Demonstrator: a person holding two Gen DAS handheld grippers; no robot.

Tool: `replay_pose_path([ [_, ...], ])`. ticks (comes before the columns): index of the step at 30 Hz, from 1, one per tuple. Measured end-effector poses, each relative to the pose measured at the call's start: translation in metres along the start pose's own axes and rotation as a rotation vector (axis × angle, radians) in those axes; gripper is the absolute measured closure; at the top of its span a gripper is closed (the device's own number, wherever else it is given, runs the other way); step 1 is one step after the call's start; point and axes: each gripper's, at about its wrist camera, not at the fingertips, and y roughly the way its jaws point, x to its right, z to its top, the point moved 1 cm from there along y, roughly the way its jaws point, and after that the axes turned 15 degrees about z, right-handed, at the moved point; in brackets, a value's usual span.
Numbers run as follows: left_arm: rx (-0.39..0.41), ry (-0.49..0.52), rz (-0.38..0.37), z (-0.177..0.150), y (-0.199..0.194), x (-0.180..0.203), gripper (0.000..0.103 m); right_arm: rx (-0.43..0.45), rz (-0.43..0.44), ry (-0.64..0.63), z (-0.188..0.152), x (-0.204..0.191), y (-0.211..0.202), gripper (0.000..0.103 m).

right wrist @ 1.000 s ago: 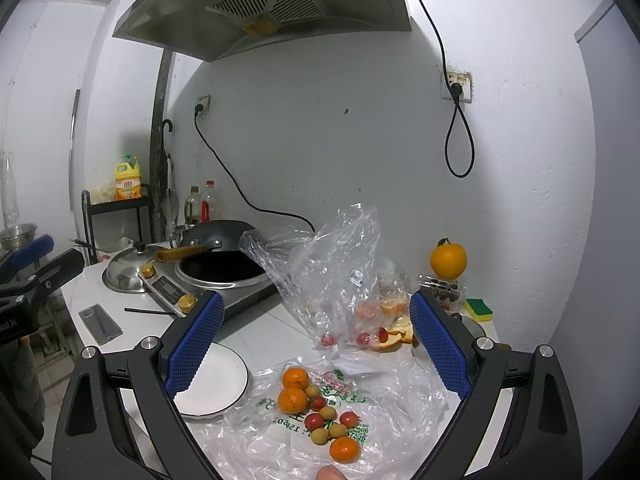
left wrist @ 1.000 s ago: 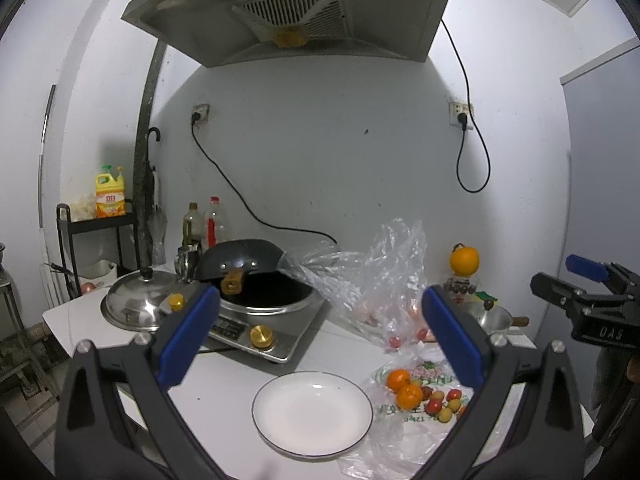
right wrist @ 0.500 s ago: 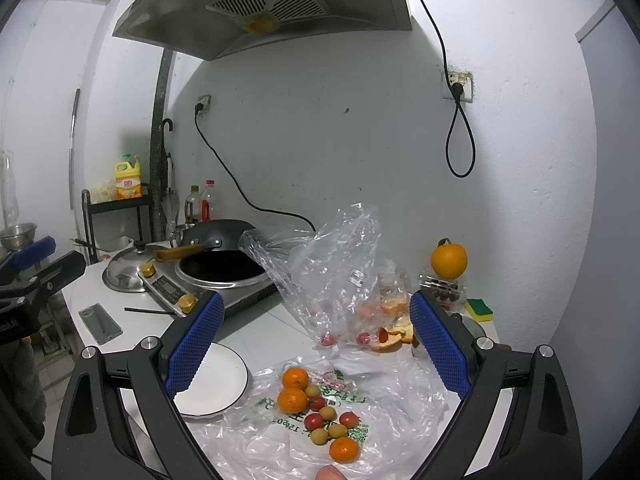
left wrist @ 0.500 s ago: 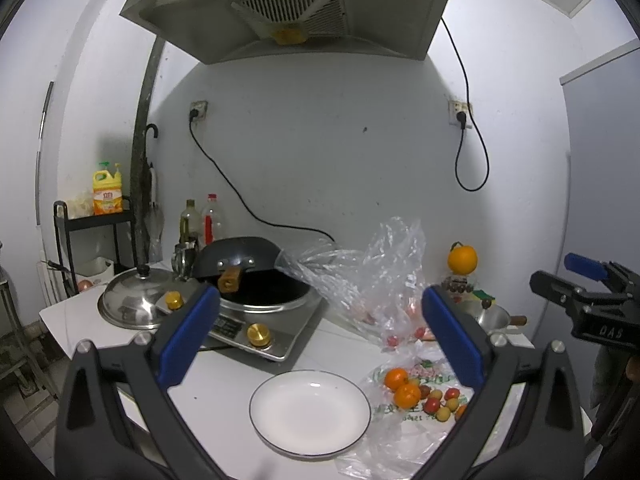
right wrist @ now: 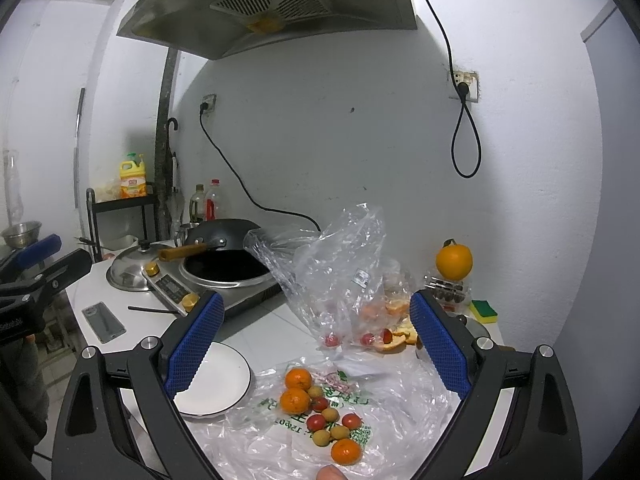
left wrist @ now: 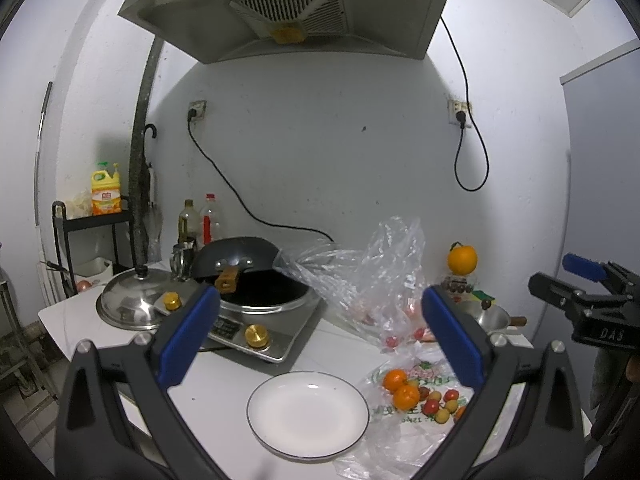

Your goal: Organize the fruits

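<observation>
A pile of small fruits lies on a flat plastic bag (right wrist: 392, 404) near the counter's front: mandarins (right wrist: 295, 400) (left wrist: 405, 396), red cherry tomatoes (right wrist: 316, 421) and pale yellow round fruits (right wrist: 322, 437). An empty white plate (left wrist: 307, 414) (right wrist: 214, 384) sits just left of them. My left gripper (left wrist: 320, 334) hangs open above the plate. My right gripper (right wrist: 316, 340) is open above the fruit pile, holding nothing. Each gripper shows at the edge of the other's view.
A crumpled clear bag (right wrist: 332, 272) with more fruit stands behind the pile. An induction cooker with a black wok (left wrist: 248, 280), a steel lid (left wrist: 132, 300), a phone (right wrist: 103, 322), a big orange on a container (right wrist: 454, 261), peels and a sponge crowd the counter.
The left wrist view has shifted slightly leftward and the plate sits a little further left in it. The right gripper has barely moved. Both stay open.
</observation>
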Motion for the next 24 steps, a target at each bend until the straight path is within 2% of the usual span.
replay_pose_path([
  [15, -0.008, 0.004, -0.003, -0.002, 0.003, 0.001, 0.001, -0.009, -0.001, 0.004, 0.002, 0.003, 0.002, 0.007],
  [24, -0.029, 0.028, -0.007, -0.006, 0.010, 0.014, 0.001, -0.014, -0.013, 0.023, -0.003, 0.019, 0.004, 0.007],
])
